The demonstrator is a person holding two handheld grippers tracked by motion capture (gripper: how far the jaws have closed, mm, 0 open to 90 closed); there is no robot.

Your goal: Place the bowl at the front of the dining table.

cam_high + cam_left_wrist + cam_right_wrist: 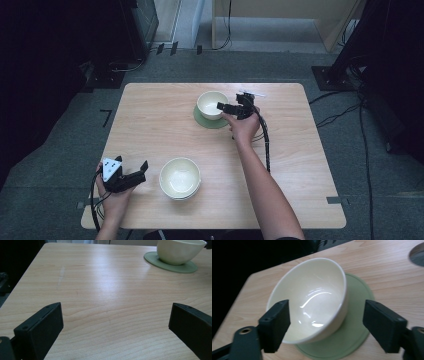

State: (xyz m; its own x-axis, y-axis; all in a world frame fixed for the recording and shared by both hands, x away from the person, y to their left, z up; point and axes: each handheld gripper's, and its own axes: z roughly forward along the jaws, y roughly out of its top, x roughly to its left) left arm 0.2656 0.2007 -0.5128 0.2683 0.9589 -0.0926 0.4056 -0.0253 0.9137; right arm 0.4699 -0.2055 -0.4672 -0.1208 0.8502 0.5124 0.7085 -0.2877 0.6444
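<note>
High view shows the right gripper at the rim of the small cream ceramic bowl, which stands upright on the round green coaster toward the far side of the pale wooden table. Its jaws stand apart, one inside the wall and one outside, pressing nothing. To do the release well, I judge the hand should lift clear without nudging the rim. Being round, the bowl has no long axis; its mouth faces up. Near the front edge, the left gripper rests with jaws spread wide beside the stacked cream bowls.
</note>
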